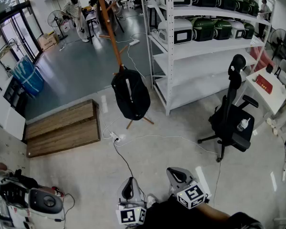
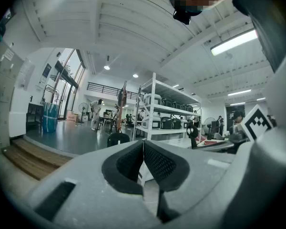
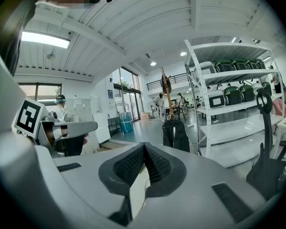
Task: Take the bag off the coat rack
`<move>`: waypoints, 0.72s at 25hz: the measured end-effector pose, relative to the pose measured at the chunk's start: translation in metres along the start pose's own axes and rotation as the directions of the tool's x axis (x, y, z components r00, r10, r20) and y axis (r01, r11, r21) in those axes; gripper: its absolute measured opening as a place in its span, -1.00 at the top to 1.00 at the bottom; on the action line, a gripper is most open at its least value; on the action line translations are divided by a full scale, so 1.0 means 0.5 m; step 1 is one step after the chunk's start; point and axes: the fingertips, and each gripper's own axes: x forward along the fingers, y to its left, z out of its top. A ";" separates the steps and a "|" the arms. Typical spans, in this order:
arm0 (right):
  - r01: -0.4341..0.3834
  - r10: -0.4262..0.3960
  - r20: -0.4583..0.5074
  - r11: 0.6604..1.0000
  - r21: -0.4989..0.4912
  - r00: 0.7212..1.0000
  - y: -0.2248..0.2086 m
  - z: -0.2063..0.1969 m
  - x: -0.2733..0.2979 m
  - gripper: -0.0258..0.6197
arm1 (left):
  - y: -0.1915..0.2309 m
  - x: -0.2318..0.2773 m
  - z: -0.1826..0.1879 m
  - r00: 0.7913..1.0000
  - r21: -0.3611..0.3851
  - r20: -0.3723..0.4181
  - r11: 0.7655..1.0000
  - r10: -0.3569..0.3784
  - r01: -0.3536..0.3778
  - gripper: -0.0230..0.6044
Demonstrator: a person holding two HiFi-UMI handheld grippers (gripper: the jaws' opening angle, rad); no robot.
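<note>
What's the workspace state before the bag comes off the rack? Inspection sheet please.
Surface: pale concrete floor.
Job's things: black bag hangs on the wooden coat rack, untouched.
Clutter: office chair; wooden platform.
Claws: left claw shut, empty; right claw shut, empty; both well short of the bag.
Cables: white cable with power strip and black cable cross the floor near the rack's foot.
Surroundings: metal shelving holding cookers; people at far desks.
</note>
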 end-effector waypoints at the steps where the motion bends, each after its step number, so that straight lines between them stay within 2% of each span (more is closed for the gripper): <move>1: 0.001 -0.001 0.005 1.000 -0.002 1.000 -0.001 0.000 0.000 0.89 | 0.001 -0.001 0.000 1.000 -0.001 0.000 1.000 0.001 -0.001 0.87; 18: -0.020 0.019 0.030 0.999 0.040 0.999 -0.021 0.011 -0.009 0.88 | -0.017 0.018 -0.007 1.000 -0.003 -0.014 1.000 -0.003 0.003 0.87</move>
